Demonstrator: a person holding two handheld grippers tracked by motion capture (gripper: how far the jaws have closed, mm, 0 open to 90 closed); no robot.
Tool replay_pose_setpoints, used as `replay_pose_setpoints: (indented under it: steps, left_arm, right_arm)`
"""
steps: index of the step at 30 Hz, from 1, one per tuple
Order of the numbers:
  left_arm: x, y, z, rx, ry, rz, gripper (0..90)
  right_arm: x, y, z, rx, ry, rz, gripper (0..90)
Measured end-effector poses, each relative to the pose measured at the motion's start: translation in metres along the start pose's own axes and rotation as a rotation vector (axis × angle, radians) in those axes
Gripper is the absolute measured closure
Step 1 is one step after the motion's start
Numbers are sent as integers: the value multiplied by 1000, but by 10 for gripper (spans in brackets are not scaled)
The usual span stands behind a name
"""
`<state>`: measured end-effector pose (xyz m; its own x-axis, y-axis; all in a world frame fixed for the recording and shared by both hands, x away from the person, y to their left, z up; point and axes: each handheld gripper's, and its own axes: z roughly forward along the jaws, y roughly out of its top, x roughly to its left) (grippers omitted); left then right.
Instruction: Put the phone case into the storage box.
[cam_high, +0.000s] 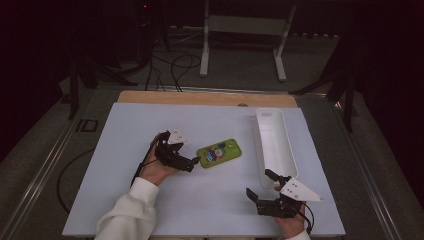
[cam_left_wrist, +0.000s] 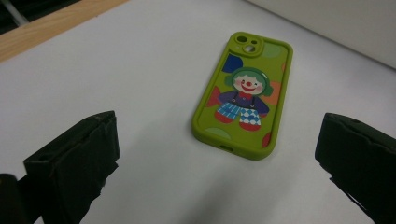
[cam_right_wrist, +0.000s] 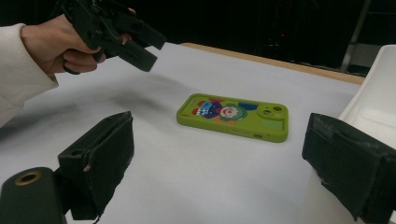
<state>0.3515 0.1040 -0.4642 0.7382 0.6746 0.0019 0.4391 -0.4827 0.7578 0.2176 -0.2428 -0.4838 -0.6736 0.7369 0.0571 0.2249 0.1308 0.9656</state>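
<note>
the green phone case (cam_high: 219, 153) lies flat on the white surface (cam_high: 125, 200), printed back up, near the middle and just left of the long white tray (cam_high: 274, 145). its long axis runs roughly left to right across the surface, tilted a little so the camera-cutout end sits toward the tray and slightly farther from the person.

the left gripper (cam_high: 194, 161) is the nearer one by far. its jaws point at the case's plain short end and stop just beside it; i can't tell from above whether a tip touches the edge. in the left gripper view the jaws stand wide apart and released, with nothing between them, and the case (cam_left_wrist: 243, 95) lies straight ahead of them, lengthwise away from the camera, a little right of centre.

the right gripper (cam_high: 261, 186) hovers near the front edge of the surface, beside the near end of the tray and well apart from the case. its jaws are also spread open and empty. in the right gripper view the case (cam_right_wrist: 232, 116) lies crosswise ahead, with the left gripper (cam_right_wrist: 140, 44) raised above the surface beyond it.

my judgement: the pick-up falls to the left gripper, which needs to come forward and slightly right so the jaws straddle the case across its narrow width.
</note>
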Motion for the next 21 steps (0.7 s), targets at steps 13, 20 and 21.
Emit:
replay_pose_setpoints:
  steps: [13, 20, 21]
  left_arm:
    - [0, 5, 19, 34, -25, 6, 4]
    - [1, 5, 25, 43, -29, 15, 9]
    - [1, 6, 26, 48, -28, 19, 9]
  right_arm:
    - [-1, 0, 0, -2, 0, 4, 89]
    - [-1, 0, 0, -2, 0, 5, 89]
    - [-1, 0, 0, -2, 1, 5, 89]
